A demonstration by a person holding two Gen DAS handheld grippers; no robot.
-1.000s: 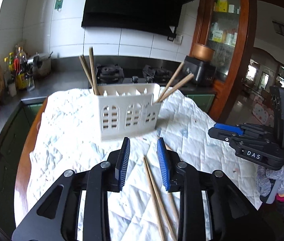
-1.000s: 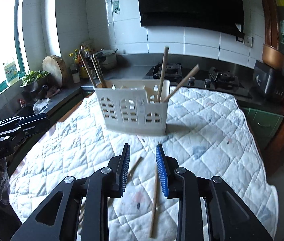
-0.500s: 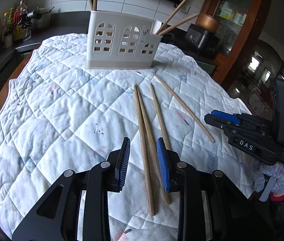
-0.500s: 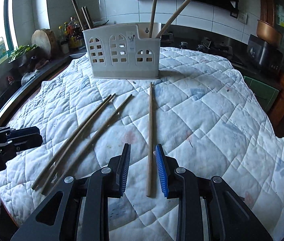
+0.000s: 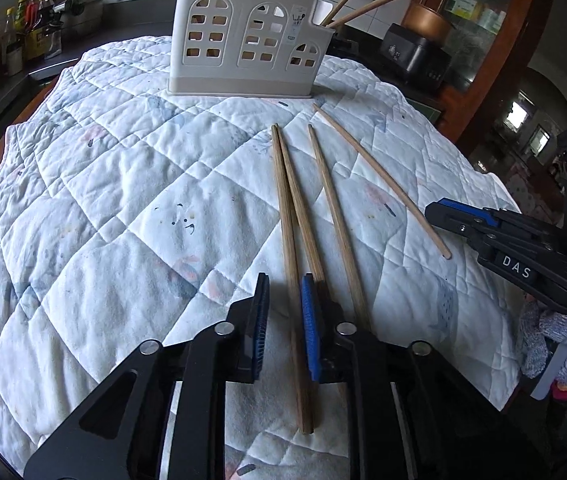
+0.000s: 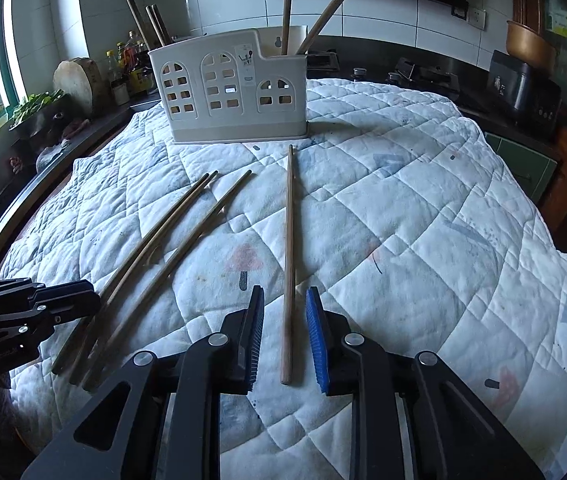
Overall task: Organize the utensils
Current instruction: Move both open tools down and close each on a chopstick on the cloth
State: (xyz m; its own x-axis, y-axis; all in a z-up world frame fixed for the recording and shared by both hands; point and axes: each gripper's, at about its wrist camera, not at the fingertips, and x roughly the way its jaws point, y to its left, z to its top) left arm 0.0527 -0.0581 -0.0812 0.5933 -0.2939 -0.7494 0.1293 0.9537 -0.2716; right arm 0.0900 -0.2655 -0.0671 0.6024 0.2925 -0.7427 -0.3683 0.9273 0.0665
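Note:
A white utensil holder (image 5: pixel 243 40) with arched cut-outs stands at the far side of the quilted cloth and holds several upright chopsticks; it also shows in the right wrist view (image 6: pixel 231 88). Several wooden chopsticks lie loose on the cloth. My left gripper (image 5: pixel 283 292) is open, low over the cloth, with one chopstick (image 5: pixel 287 240) lying between its fingers. My right gripper (image 6: pixel 285 308) is open and straddles a single chopstick (image 6: pixel 289 248). Three more chopsticks (image 6: pixel 155 256) lie to its left.
The quilted cloth (image 6: pixel 423 220) covers a round table. A kitchen counter with bottles (image 5: pixel 31 36), a chopping block (image 6: pixel 77 84) and a stove (image 6: pixel 419 72) runs behind. A wooden cabinet (image 5: pixel 483 16) stands at the right. The right gripper shows in the left wrist view (image 5: pixel 523 252).
Both grippers have dropped toward the cloth and moved in over the loose chopsticks. Each now has one chopstick lying between its open fingers. The holder looks closer and higher in both views.

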